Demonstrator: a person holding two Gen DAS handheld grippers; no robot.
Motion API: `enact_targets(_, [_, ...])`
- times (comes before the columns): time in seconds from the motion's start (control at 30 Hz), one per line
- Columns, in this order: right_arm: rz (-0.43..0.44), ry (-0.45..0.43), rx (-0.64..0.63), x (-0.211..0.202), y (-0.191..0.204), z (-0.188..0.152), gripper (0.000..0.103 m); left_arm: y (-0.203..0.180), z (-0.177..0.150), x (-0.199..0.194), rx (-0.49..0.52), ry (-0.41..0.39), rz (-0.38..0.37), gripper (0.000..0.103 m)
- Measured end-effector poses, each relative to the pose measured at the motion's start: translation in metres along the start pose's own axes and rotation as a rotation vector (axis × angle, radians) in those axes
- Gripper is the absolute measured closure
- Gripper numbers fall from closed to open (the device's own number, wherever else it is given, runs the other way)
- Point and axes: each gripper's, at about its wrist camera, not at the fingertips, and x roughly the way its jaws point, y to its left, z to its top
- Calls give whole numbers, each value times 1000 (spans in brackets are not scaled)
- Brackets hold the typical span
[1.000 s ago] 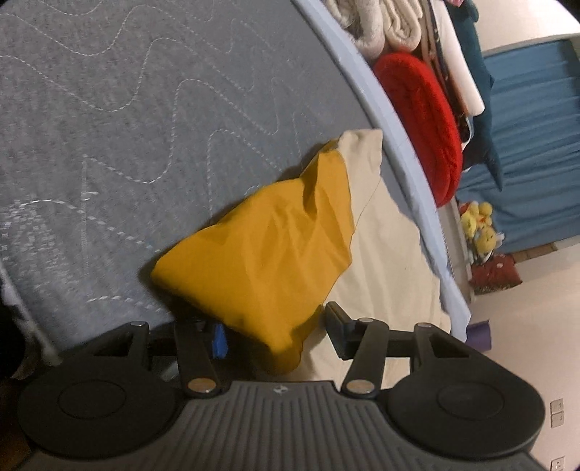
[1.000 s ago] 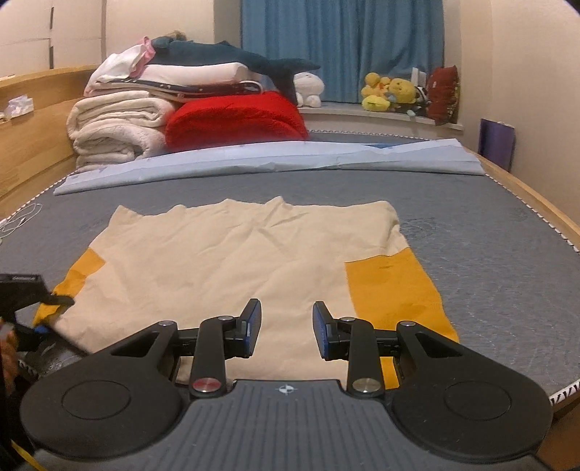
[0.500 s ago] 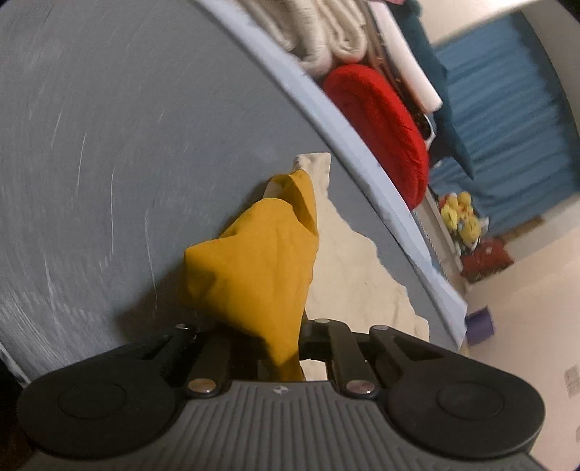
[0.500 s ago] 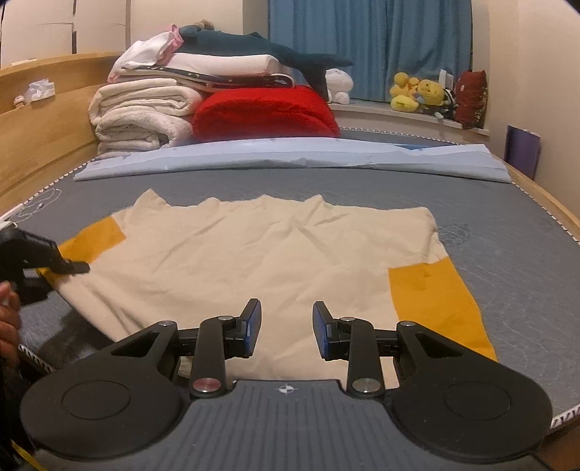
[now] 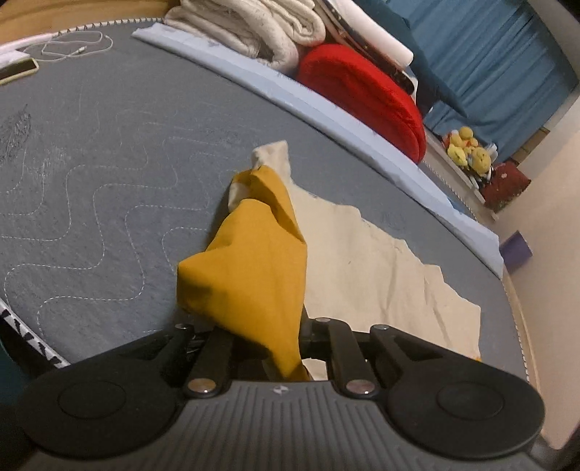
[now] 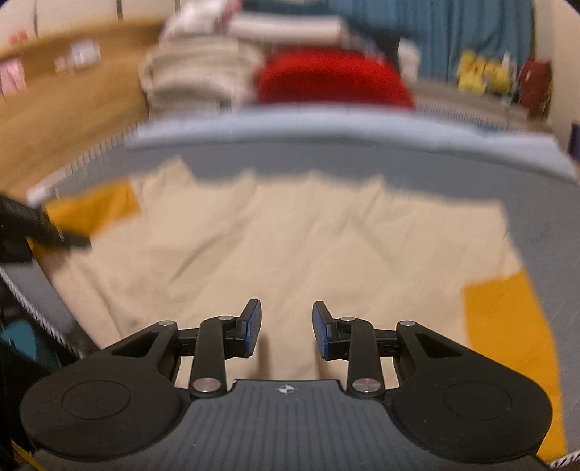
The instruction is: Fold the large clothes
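Observation:
A cream shirt (image 6: 290,239) with mustard-yellow sleeves lies spread on the grey quilted bed (image 5: 90,152). My left gripper (image 5: 266,335) is shut on the left yellow sleeve (image 5: 253,268) and holds it bunched and lifted above the bed; its fingertips are hidden by the cloth. The cream body (image 5: 369,268) stretches away to the right. My right gripper (image 6: 286,326) is open and empty, hovering over the near edge of the shirt's body. The other yellow sleeve (image 6: 507,326) lies flat at the right. The left gripper also shows at the left edge of the right wrist view (image 6: 69,239).
At the bed's far side lie a light blue folded sheet (image 5: 326,108), stacked white towels (image 5: 253,29) and a red blanket (image 5: 362,90). A phone (image 5: 18,69) and cable (image 5: 72,47) lie far left. Yellow plush toys (image 5: 467,152) sit by blue curtains. The bed edge is near.
My left gripper closed on the yellow sleeve and lifted it, swinging to the right. My right gripper moved forward and lower over the shirt and stayed open; its view is blurred by motion.

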Motion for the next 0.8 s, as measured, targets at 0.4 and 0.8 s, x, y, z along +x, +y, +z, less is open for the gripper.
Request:
enact_targets(0.4, [-61,149,-3,43,8,-4,69,-13,-13,-1,62,-25,24,89])
enact_targets(0.8, [-271,-367,-19,-117,-69,18,69,-30,-18,-5,58,-56,53,89])
